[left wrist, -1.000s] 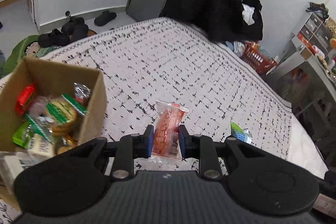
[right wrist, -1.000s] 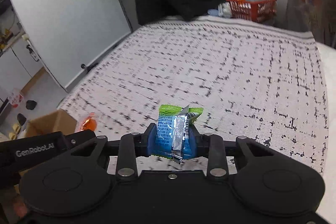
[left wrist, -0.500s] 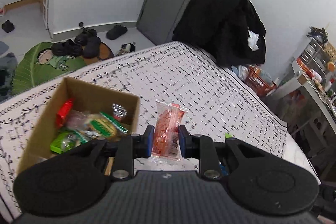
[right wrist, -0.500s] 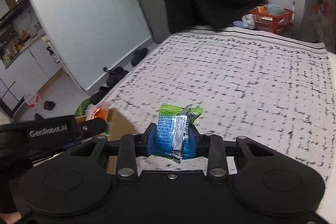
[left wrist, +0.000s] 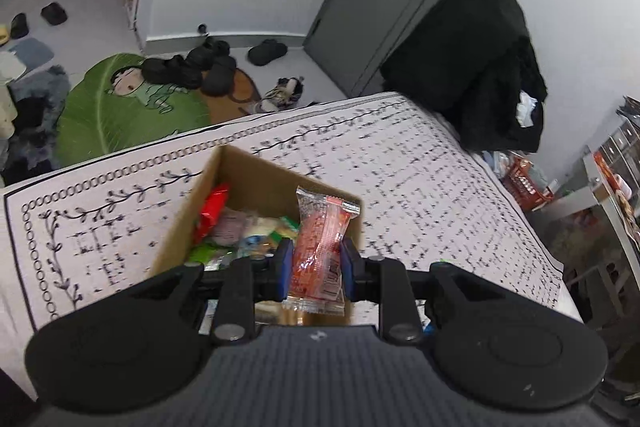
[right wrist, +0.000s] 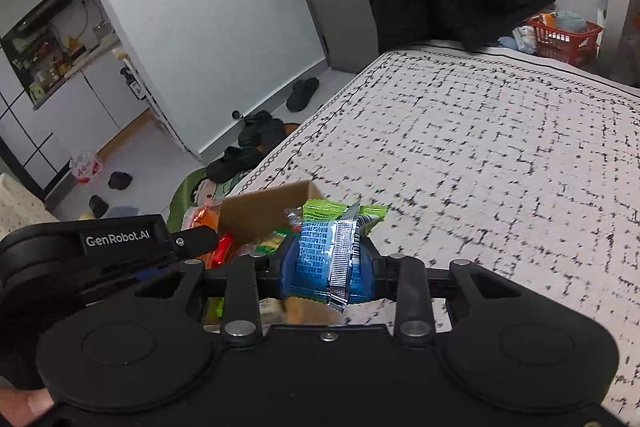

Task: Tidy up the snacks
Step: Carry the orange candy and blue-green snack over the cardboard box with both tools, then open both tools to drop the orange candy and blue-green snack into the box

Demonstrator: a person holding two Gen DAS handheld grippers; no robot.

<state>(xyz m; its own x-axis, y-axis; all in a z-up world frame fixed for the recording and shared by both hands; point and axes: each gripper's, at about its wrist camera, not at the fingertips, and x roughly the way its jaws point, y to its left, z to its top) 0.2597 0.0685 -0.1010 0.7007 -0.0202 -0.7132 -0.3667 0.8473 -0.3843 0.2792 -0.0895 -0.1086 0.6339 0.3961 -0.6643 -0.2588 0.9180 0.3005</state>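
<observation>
Left claw (left wrist: 313,263) gripping red snack packet (left wrist: 320,247), hanging over near right corner of cardboard box (left wrist: 248,171). Right claw (right wrist: 329,267) clamping blue-green snack packet (right wrist: 332,251), hovering just beside box's right edge. Box sitting on patterned bed (right wrist: 500,147), already holding pile of assorted snacks. Judging: most sorting done; both packets not yet dropped in. No loose snacks showing on bed; part of bed hidden behind claws.

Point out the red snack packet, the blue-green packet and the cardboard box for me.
red snack packet (left wrist: 318,247), left wrist view, middle of the wrapper.
blue-green packet (right wrist: 326,253), right wrist view, blue printed face.
cardboard box (left wrist: 256,181), left wrist view, inner far wall.
</observation>
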